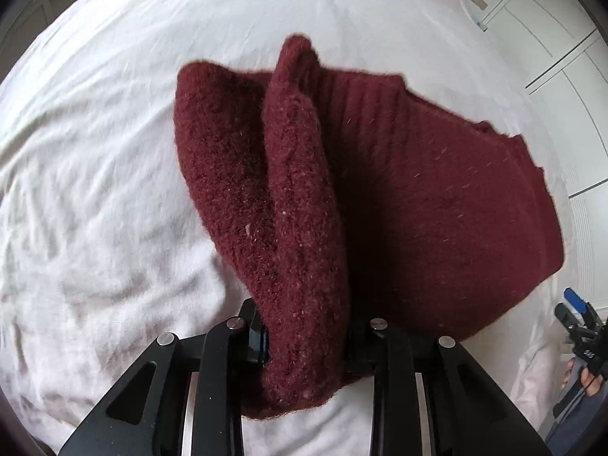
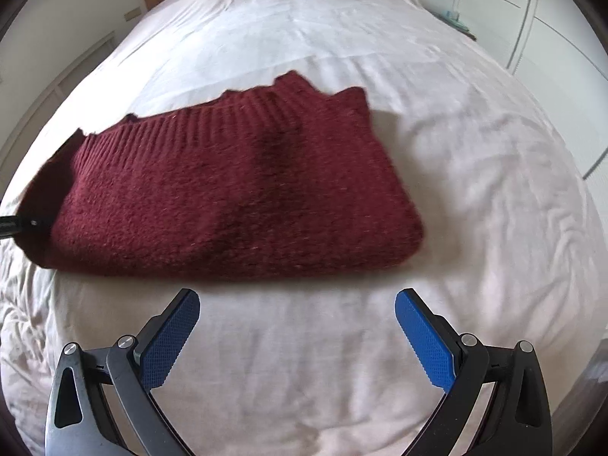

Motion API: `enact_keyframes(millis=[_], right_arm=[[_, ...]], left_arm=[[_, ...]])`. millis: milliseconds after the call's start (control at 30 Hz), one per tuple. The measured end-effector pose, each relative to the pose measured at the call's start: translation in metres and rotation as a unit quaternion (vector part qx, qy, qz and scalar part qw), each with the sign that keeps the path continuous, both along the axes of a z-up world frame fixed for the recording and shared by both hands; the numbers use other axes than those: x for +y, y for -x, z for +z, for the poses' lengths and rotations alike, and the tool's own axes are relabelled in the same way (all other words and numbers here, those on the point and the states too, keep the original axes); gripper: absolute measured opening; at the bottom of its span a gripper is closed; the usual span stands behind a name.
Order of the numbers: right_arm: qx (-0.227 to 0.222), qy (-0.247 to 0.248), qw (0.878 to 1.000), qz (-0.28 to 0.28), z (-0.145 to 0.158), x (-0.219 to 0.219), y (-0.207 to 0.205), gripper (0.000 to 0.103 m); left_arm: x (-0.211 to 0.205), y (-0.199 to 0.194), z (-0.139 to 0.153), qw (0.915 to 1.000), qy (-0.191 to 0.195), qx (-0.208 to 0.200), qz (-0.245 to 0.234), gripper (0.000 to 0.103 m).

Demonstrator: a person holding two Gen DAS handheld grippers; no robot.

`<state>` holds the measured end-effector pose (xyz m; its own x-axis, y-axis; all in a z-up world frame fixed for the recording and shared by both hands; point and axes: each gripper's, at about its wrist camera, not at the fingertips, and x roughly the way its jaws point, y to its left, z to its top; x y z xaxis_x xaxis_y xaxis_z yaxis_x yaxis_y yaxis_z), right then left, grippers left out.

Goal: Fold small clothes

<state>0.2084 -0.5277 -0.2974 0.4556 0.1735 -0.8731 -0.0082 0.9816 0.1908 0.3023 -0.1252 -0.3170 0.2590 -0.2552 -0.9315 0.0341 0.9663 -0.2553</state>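
Nearest us, our left claw (image 1: 304,345) is clamped on a thick bunched fold of the maroon sweater (image 1: 418,190), which lies partly folded on the white bed sheet (image 1: 95,152). Our right claw (image 2: 296,326) hangs with its jaws spread wide and holding nothing, just short of the sweater's near edge. We judge the risk to be in the bunching: pulling on several pinched layers could drag the whole stack askew, or the fuzzy knit could slip free mid-fold.
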Motion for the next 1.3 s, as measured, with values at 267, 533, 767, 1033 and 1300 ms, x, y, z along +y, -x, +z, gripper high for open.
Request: enact_keyframes(millis=[267, 533, 767, 1033, 1300], right_arm=[[-0.014, 0.000, 0.999, -0.029, 0.020, -0.036, 0.003, 0.102], [-0.038, -0.015, 0.998, -0.053, 0.041, -0.072, 0.005, 0.102], [-0.037, -0.012, 0.996, -0.077, 0.043, -0.106, 0.008, 0.102], [0.003, -0.017, 0.995, -0.097, 0.016, -0.130, 0.016, 0.102], [0.035, -0.025, 0.994, -0.100, -0.008, -0.137, 0.021, 0.102]], left_arm=[[-0.027, -0.008, 0.074, 0.9973, 0.063, -0.031, -0.021, 0.023], [-0.127, -0.027, 0.129, 0.9912, 0.047, -0.066, -0.104, 0.022], [-0.232, -0.040, 0.131, 0.9829, 0.040, -0.069, -0.166, 0.021], [-0.302, -0.038, 0.072, 0.9796, -0.011, -0.026, -0.199, 0.022], [-0.317, -0.039, 0.046, 0.9838, -0.052, -0.010, -0.171, 0.040]])
